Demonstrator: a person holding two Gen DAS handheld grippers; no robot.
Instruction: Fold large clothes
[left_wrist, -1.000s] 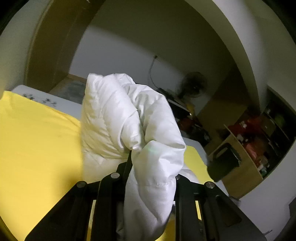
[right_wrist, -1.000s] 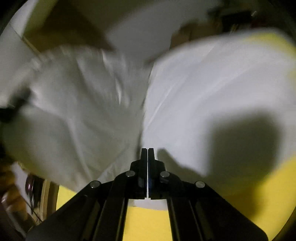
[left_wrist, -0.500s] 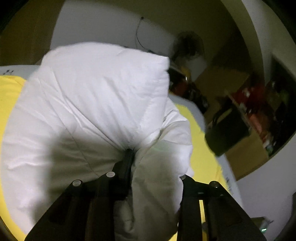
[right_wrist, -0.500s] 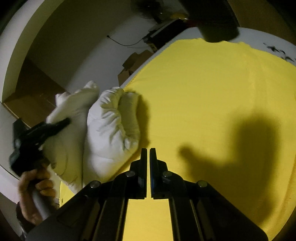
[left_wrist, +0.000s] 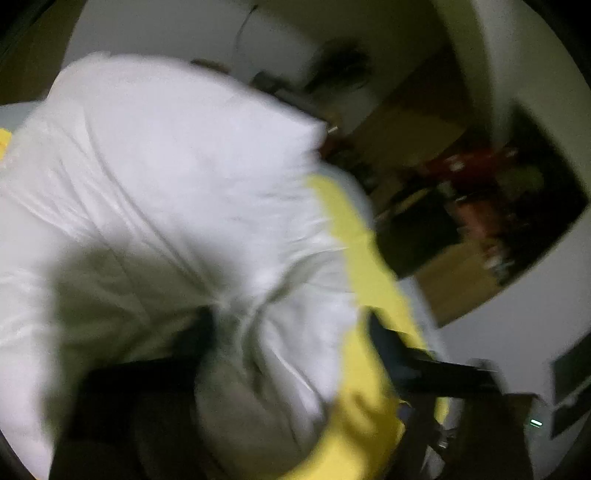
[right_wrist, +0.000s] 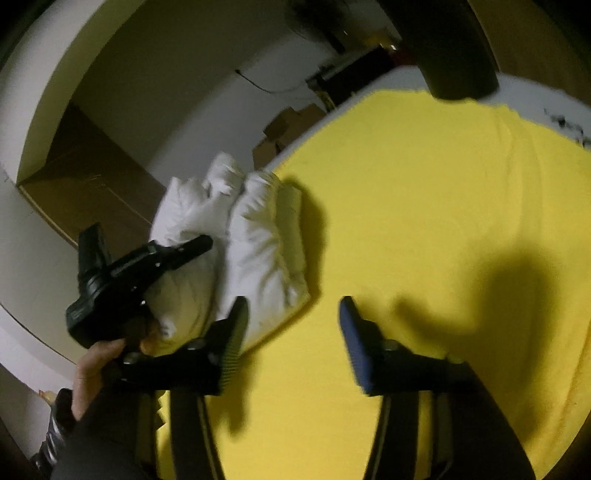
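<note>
White puffy down jacket (right_wrist: 236, 236) lies bundled on yellow bed sheet (right_wrist: 424, 206), beyond left gripper (left_wrist: 291, 325), whose fingers just spread wide, releasing it. Right gripper (right_wrist: 291, 314) fingers just parted, empty. Light, soft, springy, slippery; pinch a seam edge.

both grippers (right_wrist: 291, 314) just spread open

puffy white quilted jacket (right_wrist: 258, 240), matt yellow cloth (right_wrist: 424, 221)

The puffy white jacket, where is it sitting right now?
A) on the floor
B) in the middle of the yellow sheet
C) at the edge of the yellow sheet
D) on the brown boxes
C: the folded puffy white jacket lies bundled at the left edge of the yellow sheet, whose middle is bare.
</note>
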